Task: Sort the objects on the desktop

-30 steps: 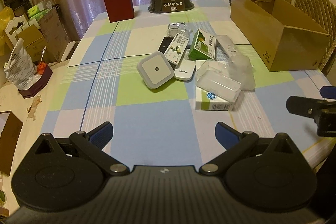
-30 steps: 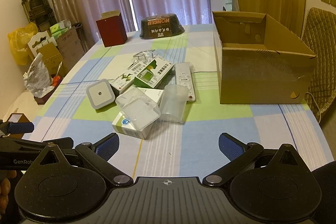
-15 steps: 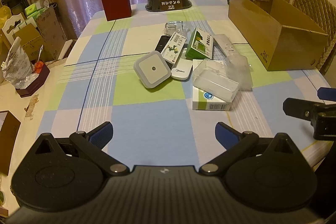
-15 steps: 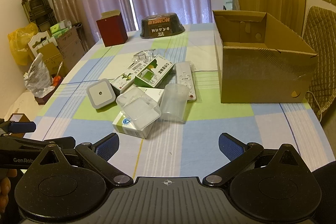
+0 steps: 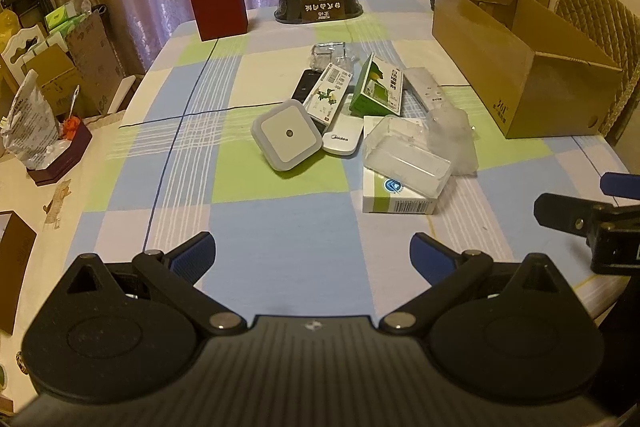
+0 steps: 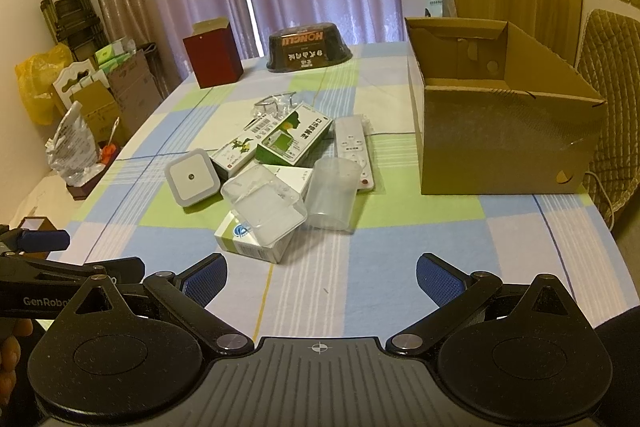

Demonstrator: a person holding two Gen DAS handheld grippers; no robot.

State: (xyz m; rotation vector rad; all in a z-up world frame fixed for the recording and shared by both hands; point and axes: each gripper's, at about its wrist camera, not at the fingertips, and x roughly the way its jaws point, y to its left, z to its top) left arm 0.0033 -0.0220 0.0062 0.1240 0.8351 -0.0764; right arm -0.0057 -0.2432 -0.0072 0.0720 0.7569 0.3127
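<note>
Checked cloth in blue, green and white covers the tabletop (image 6: 400, 247). At its centre lies a pile: a square white night light (image 5: 287, 135), a Midea remote (image 5: 341, 138), a green carton (image 5: 378, 89), a clear plastic case (image 5: 408, 163) on a white box (image 5: 396, 201), and a translucent cup (image 6: 333, 199) on its side. An open cardboard box (image 6: 504, 143) stands right of the pile. My left gripper (image 5: 312, 259) and right gripper (image 6: 322, 279) hover over the near edge, both spread wide and empty.
</note>
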